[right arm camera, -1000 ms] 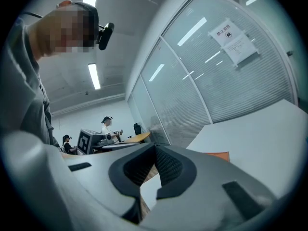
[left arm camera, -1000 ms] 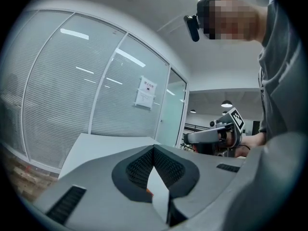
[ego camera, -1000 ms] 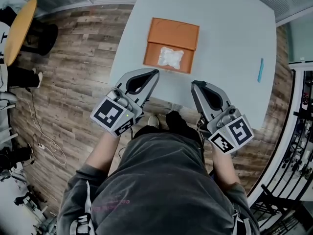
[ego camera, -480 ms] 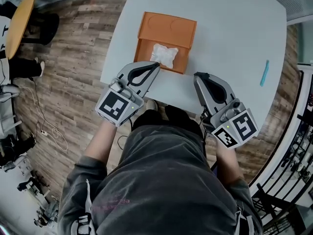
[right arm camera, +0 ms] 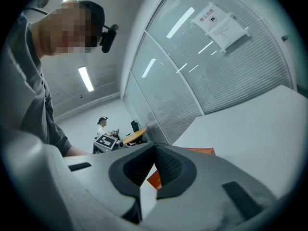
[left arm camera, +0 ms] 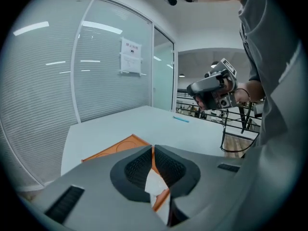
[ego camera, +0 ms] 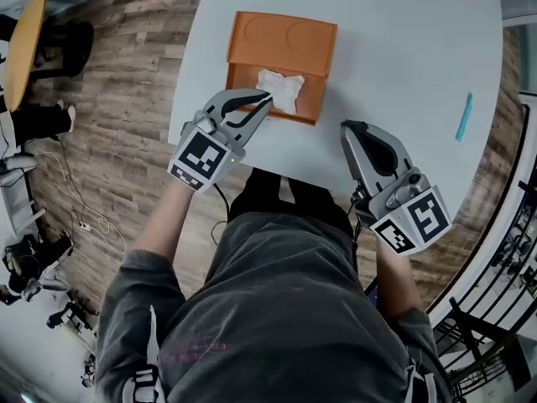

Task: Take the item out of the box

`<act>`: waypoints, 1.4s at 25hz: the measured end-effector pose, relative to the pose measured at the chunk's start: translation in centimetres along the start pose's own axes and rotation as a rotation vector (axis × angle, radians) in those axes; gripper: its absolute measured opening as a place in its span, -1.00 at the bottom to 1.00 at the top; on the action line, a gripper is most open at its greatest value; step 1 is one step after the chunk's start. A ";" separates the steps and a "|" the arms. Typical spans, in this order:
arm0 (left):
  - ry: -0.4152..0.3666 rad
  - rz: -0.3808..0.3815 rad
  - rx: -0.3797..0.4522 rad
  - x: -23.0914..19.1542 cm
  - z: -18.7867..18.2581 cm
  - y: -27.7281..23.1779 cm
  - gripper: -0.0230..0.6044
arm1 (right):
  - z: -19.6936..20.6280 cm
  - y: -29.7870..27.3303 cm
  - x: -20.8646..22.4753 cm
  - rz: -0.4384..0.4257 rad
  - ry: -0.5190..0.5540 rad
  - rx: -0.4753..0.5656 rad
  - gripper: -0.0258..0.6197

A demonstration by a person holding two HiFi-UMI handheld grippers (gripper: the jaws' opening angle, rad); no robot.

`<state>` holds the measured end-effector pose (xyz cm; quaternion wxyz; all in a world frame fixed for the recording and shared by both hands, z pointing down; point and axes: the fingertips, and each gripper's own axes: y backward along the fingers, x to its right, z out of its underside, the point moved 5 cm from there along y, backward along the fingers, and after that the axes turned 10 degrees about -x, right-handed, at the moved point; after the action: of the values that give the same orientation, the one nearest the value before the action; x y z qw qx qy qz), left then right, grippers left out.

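1. Head view: flat orange box (ego camera: 281, 36) lies open on the pale grey table (ego camera: 403, 65). The crumpled white plastic packet (ego camera: 285, 86) sits in the box's nearer half.
2. Left claw (ego camera: 267, 98): tips are at the packet's near-left edge. In the left gripper view the jaws are a thin crack apart and have just been opening. The pads press on nothing.
3. Right claw (ego camera: 348, 129): it hangs over the table's near edge, well apart from the box. Jaws are together with nothing held.
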<state>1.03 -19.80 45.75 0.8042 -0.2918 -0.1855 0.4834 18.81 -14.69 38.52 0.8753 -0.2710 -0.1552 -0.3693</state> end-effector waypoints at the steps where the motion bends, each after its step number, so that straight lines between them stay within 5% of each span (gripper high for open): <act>1: -0.015 0.011 -0.014 -0.3 0.3 -0.4 -0.83 | 0.2 -0.1 0.1 0.012 -0.007 0.000 -0.91; 14: -0.205 0.200 -0.205 -1.2 3.5 -4.9 -0.47 | 0.2 -0.3 -0.2 0.143 -0.101 0.001 -0.91; 35: -0.421 0.325 -0.529 -1.4 10.5 -10.6 -0.27 | 3.6 -3.4 0.8 0.167 -0.171 -0.027 -0.91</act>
<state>1.34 -21.85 60.57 0.5580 -0.4094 -0.4166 0.5895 16.65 -14.98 43.06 0.8828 -0.3251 -0.2013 -0.2729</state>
